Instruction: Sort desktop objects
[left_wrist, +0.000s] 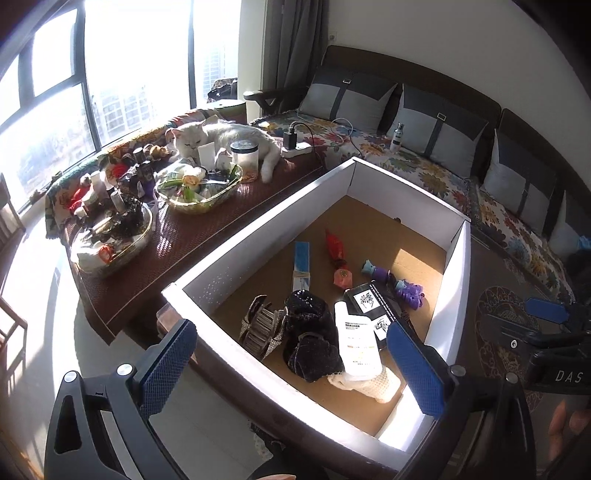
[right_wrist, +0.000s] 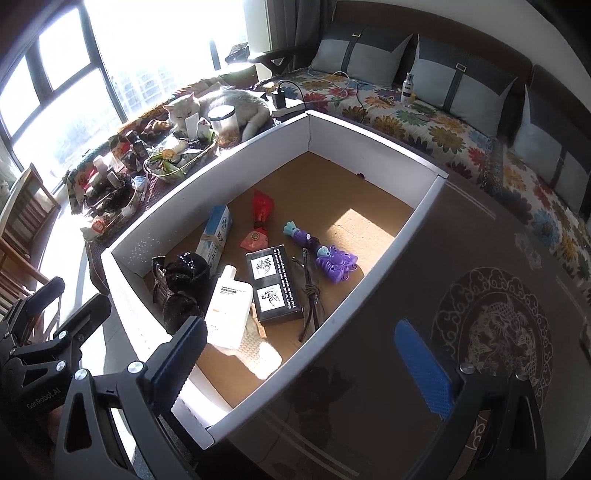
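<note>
The white box (right_wrist: 384, 236) stands on the dark tabletop (right_wrist: 424, 295). Inside it lie a white bottle (right_wrist: 229, 310), a black box (right_wrist: 273, 284) just beside it, and a purple toy (right_wrist: 332, 260). Both the left tool (left_wrist: 295, 365) and the right tool (right_wrist: 301, 363) are spread wide and hold nothing.

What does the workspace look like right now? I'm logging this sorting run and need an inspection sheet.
Surface: dark patterned table, white-walled box on it.
Job's things: white bottle, black box, purple toy, red pouch, blue carton all inside.
Clutter: glass dishes of toiletries.
Grippers: left gripper open, empty; right gripper open, empty.
Cables: charger cable on sofa.
Surroundings: white cat, window, cushions.
</note>
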